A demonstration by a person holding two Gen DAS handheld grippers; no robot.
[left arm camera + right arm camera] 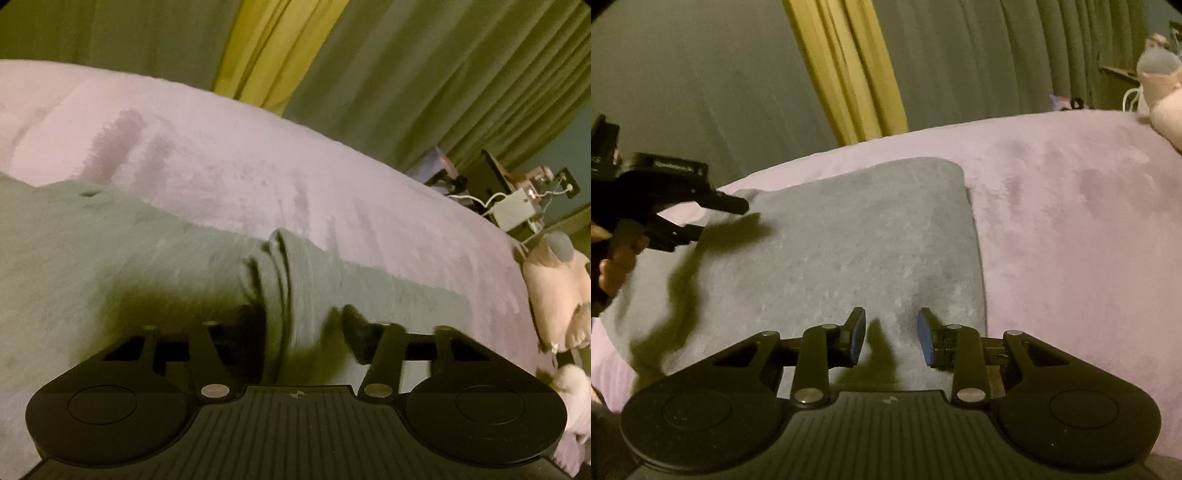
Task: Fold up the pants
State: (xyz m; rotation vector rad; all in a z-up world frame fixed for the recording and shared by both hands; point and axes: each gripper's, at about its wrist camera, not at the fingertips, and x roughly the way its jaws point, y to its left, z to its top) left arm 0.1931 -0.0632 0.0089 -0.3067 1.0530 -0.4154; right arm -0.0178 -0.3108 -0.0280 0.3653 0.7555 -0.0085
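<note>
Pants (827,258), grey and already folded into a thick rectangle, lie on the pink bedspread (1071,229) toward the near edge of the bed, with their long axis running away from the right gripper (892,341) toward the green curtains (997,55). That gripper hovers just over the near short end, its blue-padded jaws spread apart and holding nothing. The left gripper (299,332) is at the far left corner of the stack; from its own camera a ridge of bunched cloth stands up between its fingers, and the jaws look parted around it rather than pinched, though blur makes a firm grip hard to rule out. By my reckoning the left one is nearer to real contact, so any next fold across the long axis would start from its side. A stuffed toy (554,288) sits at the bed's far right edge.
</note>
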